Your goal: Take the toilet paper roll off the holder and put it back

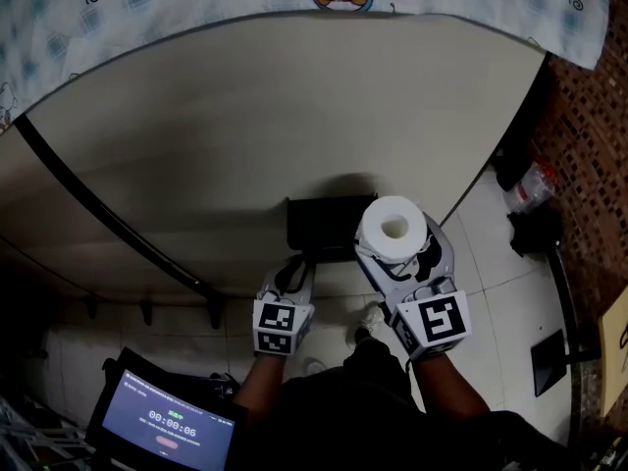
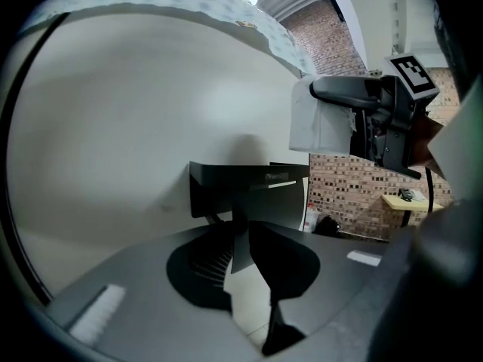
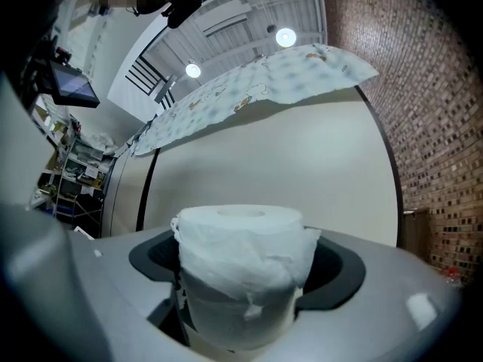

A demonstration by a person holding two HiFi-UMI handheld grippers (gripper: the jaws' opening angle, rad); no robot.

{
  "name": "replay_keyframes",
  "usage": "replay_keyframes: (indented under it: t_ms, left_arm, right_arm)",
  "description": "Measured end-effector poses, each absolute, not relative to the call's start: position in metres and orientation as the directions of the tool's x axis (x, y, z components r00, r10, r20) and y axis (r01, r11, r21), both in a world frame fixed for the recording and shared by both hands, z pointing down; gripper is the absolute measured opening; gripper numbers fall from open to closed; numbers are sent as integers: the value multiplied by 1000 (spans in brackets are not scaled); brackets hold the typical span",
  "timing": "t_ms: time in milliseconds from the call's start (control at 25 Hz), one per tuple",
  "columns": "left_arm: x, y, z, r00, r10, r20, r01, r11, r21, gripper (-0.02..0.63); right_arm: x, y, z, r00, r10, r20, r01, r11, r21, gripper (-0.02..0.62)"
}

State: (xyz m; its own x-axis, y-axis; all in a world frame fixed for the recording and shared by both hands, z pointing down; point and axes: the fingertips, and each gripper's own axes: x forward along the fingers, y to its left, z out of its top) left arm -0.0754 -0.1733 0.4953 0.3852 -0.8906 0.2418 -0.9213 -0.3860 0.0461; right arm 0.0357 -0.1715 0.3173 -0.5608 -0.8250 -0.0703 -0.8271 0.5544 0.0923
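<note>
Two tongs are seen: the right tongs [image 3: 241, 292] are clamped wide on the toilet paper roll [image 1: 392, 228], held upright, off and just beside the holder [image 1: 319, 226]; the left tongs [image 2: 243, 266] are narrowed onto its thin black flap.

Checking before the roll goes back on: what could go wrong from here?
The toilet paper roll has a loose, torn outer wrap that could snag or unravel in the right gripper. The left gripper pinches only a thin edge of the black holder cover, which might slip free and swing shut.
</note>
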Motion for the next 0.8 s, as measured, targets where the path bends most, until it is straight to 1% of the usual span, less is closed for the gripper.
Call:
replay_keyframes:
  t_ms: [40,480,640,800]
  left_arm:
    - [-76,-172,495,387,-890,243,-921,-387,47,77]
    - [-66,-158,481,492,-829,266,-870,-475,129,83]
    - [-63,-156,474,538,-798,272,-843,-502,193,87]
    - [-63,-156,470,560,-783,269,-828,-517,217,91]
  right_arm:
    - [36,-172,317,-559,-826,-71,-828,553,90,443]
    - [55,-178,311,-531,-843,-82,-847,528,57,443]
    - [68,-182,315,-501,-862,-81,-865,496,73,443]
    - [88,-187,323,-450,-888,-93,-893,450,21,443]
